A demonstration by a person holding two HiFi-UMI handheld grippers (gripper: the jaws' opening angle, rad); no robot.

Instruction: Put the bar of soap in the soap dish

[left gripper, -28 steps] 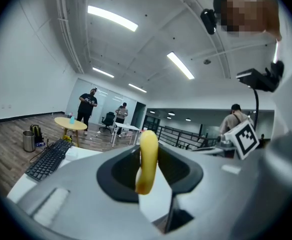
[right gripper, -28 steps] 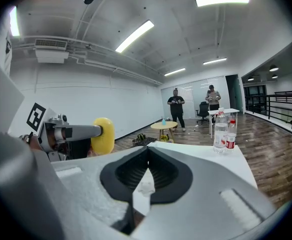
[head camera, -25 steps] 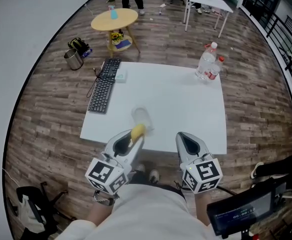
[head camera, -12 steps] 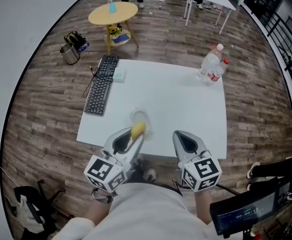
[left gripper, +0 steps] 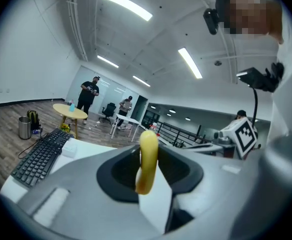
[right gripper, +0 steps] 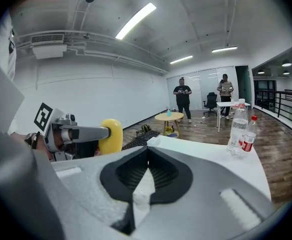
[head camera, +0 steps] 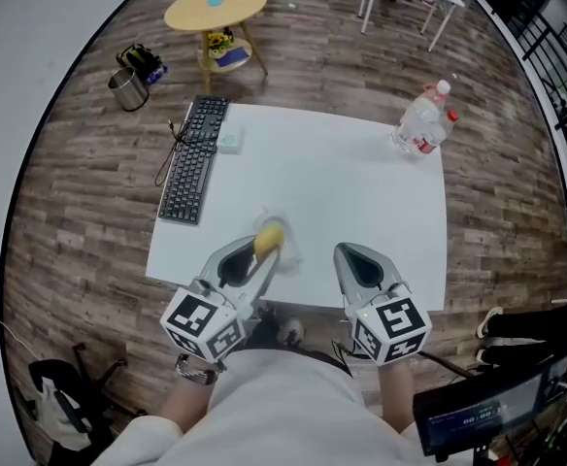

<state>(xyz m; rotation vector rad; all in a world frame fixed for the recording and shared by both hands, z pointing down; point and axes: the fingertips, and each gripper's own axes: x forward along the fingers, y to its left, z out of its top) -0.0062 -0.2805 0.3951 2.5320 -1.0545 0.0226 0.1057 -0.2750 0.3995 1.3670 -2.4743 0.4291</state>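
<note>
Left tongs (head camera: 261, 256) grip the yellow soap bar (left gripper: 148, 156) edge-on beside the clear soap dish (head camera: 283, 249) at the tabletop's (head camera: 361, 183) near edge, likely for drop-in; right tongs (right gripper: 147, 173) clenched, empty.

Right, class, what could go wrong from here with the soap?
1. The left gripper pinches the yellow bar of soap on edge, near its tips, so the bar could slip out.
2. The clear soap dish sits near the table's front edge. The right gripper is shut and not steadying it, so a nudge might push it off.
</note>
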